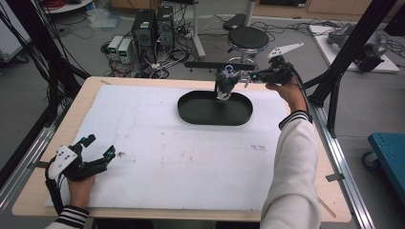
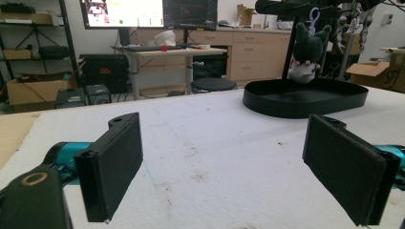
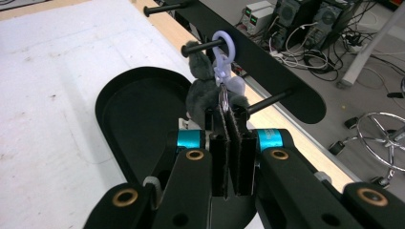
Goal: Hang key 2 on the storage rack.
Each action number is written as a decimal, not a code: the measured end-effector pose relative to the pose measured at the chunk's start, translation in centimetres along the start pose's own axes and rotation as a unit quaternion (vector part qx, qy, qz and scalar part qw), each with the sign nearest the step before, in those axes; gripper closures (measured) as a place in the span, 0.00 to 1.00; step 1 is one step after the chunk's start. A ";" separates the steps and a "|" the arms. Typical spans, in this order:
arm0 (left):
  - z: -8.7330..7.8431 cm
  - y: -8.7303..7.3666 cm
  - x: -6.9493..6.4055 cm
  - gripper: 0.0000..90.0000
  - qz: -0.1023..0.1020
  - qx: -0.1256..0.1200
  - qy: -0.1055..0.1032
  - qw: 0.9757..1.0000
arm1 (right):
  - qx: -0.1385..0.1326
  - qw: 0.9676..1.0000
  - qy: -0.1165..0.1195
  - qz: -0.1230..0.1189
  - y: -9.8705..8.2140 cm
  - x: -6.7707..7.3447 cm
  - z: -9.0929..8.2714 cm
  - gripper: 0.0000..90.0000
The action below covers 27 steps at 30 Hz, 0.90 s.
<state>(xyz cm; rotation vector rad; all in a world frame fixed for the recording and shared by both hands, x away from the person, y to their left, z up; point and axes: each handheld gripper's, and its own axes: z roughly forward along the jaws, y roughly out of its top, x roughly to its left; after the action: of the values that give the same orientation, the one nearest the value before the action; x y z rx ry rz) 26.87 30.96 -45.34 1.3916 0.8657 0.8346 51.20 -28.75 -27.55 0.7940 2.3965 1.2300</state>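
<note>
Sitting toward the far side of the white-covered wooden tabletop [image 1: 157, 157]: shallow black oval tray [image 1: 191, 112], taken here as the landmark.

Hanging just above the tray's far rim: small dark grey plush keychain toy [image 1: 223, 85] with a pale face and a lavender plastic clip [image 3: 222, 47]. Clip looping over one of the black pegs [image 3: 203, 46] sticking out from a long black rack bar [image 3: 267, 62] running just beyond the tray. In the left gripper view, toy [image 2: 305, 52] dangling upright over the tray [image 2: 305, 98], feet at or just above the tray's back rim; contact with the tray not clear.

Reaching in from the tray's right-far side: right tool [image 3: 229, 117], jaws pressed together, clamping on the toy's small metal link just below the clip. Plush body bulging out just beyond the jaw tips. Right hand [image 1: 291, 93] and white sleeve stretching along the tray's right side.

Resting well away from the tray, at the tabletop's near-left corner: left tool [image 1: 98, 149], jaws standing wide apart, gripping nothing, aiming toward the tray across bare, lightly stained white cover. Left hand [image 1: 79, 186] lying on the tabletop there.

Standing on the floor beyond the tray: black round stool [image 1: 247, 38], computer towers [image 1: 153, 26].
</note>
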 end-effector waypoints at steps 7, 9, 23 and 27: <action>0.0 0.0 0.0 0.16 0.000 0.000 -0.001 1.000 | -0.002 1.000 -0.011 0.005 -0.2 -0.4 0.3 0.98; 0.0 0.0 0.0 0.15 0.000 0.001 -0.001 1.000 | -0.004 1.000 -0.010 0.006 -0.3 -0.5 0.3 0.98; 0.0 0.0 0.0 0.16 0.001 0.001 0.000 1.000 | -0.005 1.000 -0.023 0.018 -0.7 -1.2 0.8 0.98; 0.0 0.0 0.0 0.15 0.001 0.001 0.000 1.000 | -0.009 0.999 -0.025 0.021 -0.8 -1.4 0.9 0.98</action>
<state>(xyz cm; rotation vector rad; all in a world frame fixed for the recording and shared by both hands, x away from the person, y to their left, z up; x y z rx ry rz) 26.90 30.92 -45.34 1.3937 0.8653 0.8352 52.51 -29.39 -28.64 0.8630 2.3364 1.2323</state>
